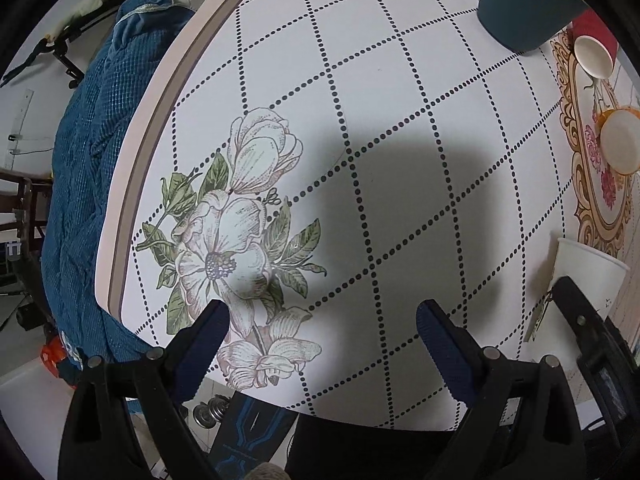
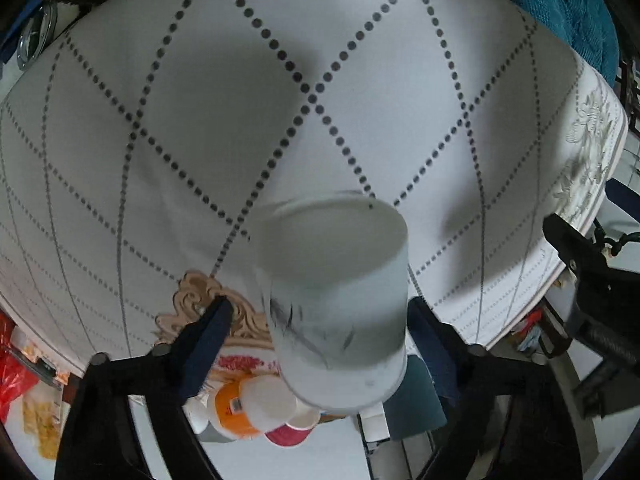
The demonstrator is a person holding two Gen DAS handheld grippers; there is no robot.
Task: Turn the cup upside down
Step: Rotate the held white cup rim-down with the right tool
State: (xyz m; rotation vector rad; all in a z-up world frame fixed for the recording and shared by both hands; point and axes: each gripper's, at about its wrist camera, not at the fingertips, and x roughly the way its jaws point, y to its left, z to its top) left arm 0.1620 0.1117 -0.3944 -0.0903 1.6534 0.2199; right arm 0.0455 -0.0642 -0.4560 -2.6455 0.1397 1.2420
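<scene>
A white paper cup (image 2: 336,300) with dark markings sits between the fingers of my right gripper (image 2: 320,328), blurred, with its flat closed end pointing away from the camera over the tablecloth. The jaws stand wide; the right finger is close to the cup and the left finger stands apart from it, so contact is unclear. The same cup (image 1: 588,280) shows at the right edge of the left wrist view, with the right gripper (image 1: 580,312) beside it. My left gripper (image 1: 320,332) is open and empty above the flower print near the table's edge.
The tablecloth (image 1: 400,120) is white with dotted diamonds and a flower print (image 1: 240,240). A dark teal container (image 1: 528,4), a red cup (image 1: 596,48) and an orange cup (image 1: 620,140) lie at the far right. A blue quilt (image 1: 100,160) lies beyond the table edge.
</scene>
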